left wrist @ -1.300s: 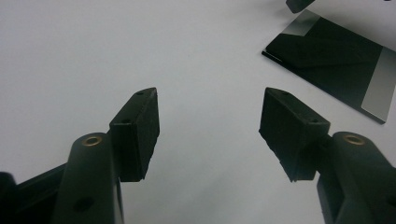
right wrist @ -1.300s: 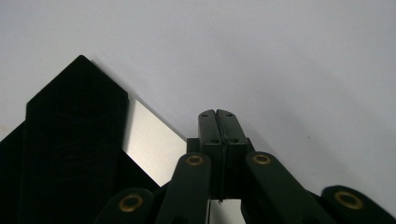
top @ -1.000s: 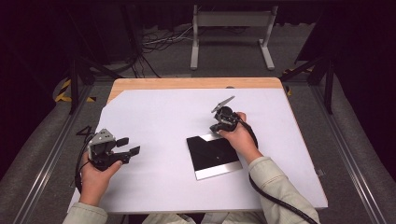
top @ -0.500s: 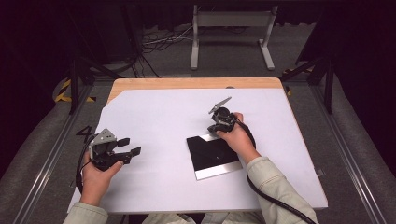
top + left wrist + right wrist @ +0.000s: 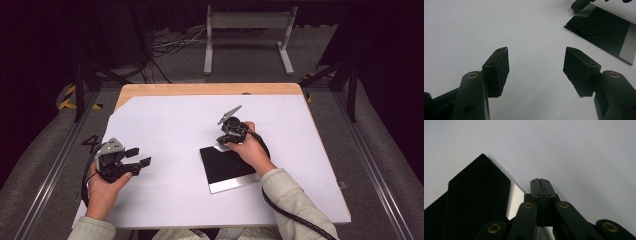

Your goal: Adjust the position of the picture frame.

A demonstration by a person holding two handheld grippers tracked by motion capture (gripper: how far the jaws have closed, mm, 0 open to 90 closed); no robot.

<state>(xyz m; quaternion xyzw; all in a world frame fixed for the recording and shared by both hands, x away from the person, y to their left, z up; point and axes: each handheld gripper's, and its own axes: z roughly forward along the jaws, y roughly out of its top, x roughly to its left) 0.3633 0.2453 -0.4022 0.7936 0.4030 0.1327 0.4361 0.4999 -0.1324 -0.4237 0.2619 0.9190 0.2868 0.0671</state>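
We see a flat black sheet (image 5: 226, 165) with one shiny silver strip along its near edge, lying slightly skewed on the white table cover (image 5: 170, 125), right of that cover's middle and towards its near edge.

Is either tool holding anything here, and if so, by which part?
Nothing is held. The left tool is open over bare white table. The right tool is shut beside the flat black rectangular sheet's far corner, nothing visible between its pads.
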